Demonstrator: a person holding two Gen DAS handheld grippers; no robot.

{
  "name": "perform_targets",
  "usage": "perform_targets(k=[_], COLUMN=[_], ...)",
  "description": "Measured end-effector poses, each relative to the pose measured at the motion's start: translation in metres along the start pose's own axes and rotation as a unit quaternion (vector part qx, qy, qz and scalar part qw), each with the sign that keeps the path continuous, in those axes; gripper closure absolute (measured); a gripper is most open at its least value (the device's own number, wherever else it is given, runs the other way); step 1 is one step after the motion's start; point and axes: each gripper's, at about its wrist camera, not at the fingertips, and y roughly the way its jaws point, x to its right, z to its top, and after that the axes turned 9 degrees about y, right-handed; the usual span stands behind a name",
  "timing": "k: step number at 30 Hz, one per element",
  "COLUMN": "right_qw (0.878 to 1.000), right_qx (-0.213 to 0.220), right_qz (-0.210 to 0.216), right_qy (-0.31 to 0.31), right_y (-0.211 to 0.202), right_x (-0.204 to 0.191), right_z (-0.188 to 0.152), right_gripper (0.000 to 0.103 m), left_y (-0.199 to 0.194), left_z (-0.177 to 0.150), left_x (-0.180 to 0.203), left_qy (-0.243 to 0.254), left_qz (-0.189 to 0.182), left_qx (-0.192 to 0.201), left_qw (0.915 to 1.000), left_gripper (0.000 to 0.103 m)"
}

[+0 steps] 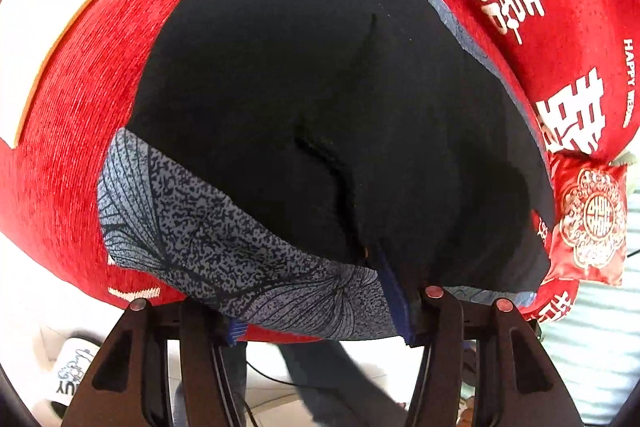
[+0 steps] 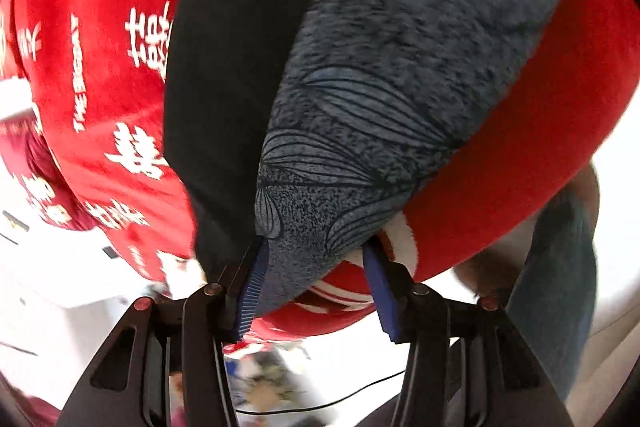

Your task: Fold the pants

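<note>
Black-and-grey pants [image 1: 320, 99] lie between both grippers' parted fingers [image 2: 250, 291].

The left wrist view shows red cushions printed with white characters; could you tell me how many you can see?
3 at least: a large red cushion at upper right, a small satin one below it, a third peeking beneath. Others may be hidden behind the pants.

Pants [image 1: 320, 87] are matt black cloth with a speckled grey-blue leaf-print band, soft looking. Red blanket [image 1: 80, 107] is ribbed, fuzzy chenille-type stuff. Tool [image 2: 316, 287] is matt black plastic, ridged blue pads [image 2: 250, 291].
</note>
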Motion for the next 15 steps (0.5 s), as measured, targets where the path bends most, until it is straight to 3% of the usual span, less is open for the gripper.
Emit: perform_targets(k=[1,3,9,11,15], right_qw=[1.000,1.000,0.998,0.997,0.993], right_qx=[0.000,0.006,-0.010,-0.012,-0.030], right_qz=[0.023,0.028,0.009,0.016,0.015], right_qy=[0.007,0.001,-0.058,-0.078,-0.110], right_y=[-0.004,-0.009,-0.026,-0.023,-0.021], right_x=[-0.001,-0.013,-0.080,-0.111,-0.172], right_z=[0.000,-0.001,0.023,0.025,0.063], right_gripper=[0.096,0.096,0.096,0.100,0.100], left_y=[-0.001,-0.002,-0.035,-0.046,-0.052], left_z=[0.000,0.001,0.016,0.029,0.065], left_x=[0.000,-0.004,0.012,0.025,0.052], left_qy=[0.000,-0.005,-0.031,-0.022,-0.014], left_qz=[-0.001,-0.012,-0.031,-0.030,-0.029], left_qx=[0.001,0.000,0.023,0.038,0.053], left_qw=[1.0000,0.9999,0.9988,0.9986,0.9981], left_gripper=[0.057,0.074,0.074,0.074,0.074])
